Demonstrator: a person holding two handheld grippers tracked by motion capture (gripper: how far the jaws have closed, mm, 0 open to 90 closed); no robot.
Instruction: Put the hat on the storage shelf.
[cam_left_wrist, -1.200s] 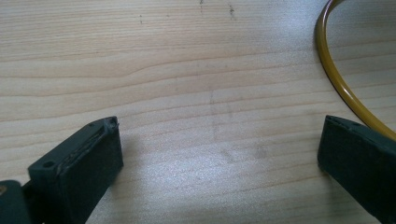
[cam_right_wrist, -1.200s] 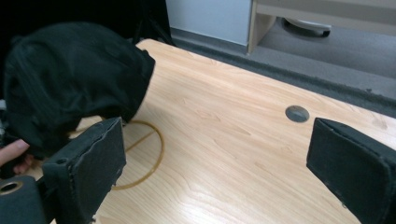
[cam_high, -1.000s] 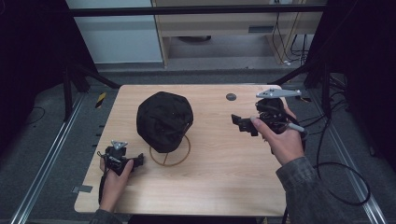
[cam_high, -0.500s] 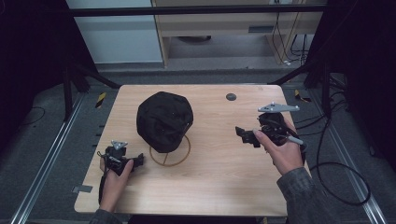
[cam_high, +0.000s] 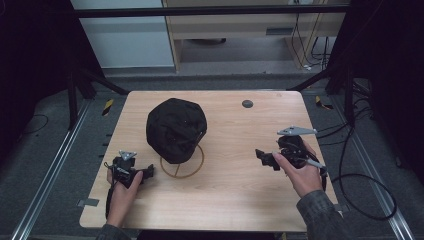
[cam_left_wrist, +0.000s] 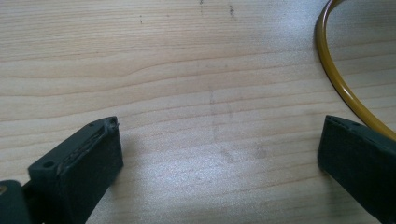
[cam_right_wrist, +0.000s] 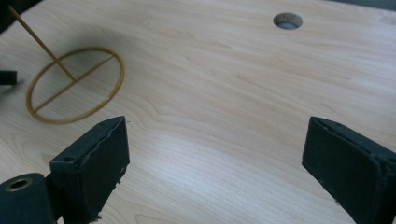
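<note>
Table (cam_high: 225, 200), light wood, rectangular, on a grey floor with dark frame rails either side; a cabinet sits beyond the far edge. Black cap (cam_high: 176, 129) sits left of centre, perched on a thin yellow wire stand (cam_high: 182, 162) whose round base ring lies flat on the wood just in front of and below the cap. In the right gripper view the stand's ring (cam_right_wrist: 74, 86) has a cross bar and a slanted stem rising to the upper left; the cap itself is out of that frame.

Right hand (cam_high: 300, 172) comes in from the bottom right, sleeve visible, holding the right gripper (cam_high: 265, 157) above the right part of the table, grey three-cornered plate on top, jaws aimed left toward the stand, well apart from it. Its own view shows both jaws spread wide with bare wood between, nothing grasped.

Left hand (cam_high: 122, 185) near the front-left corner holds the left gripper (cam_high: 147, 172) low over the table, jaws pointing right, near the stand's ring but apart from it. In the left gripper view the jaws stand wide, nothing between them except wood; the yellow ring (cam_left_wrist: 341, 84) curves past just beyond the right-side jaw.

Small round hole (cam_high: 247, 103) in the tabletop near the far edge, also seen in the right gripper view (cam_right_wrist: 287, 20). Black cable (cam_high: 370, 195) trails off the right side onto the floor.
</note>
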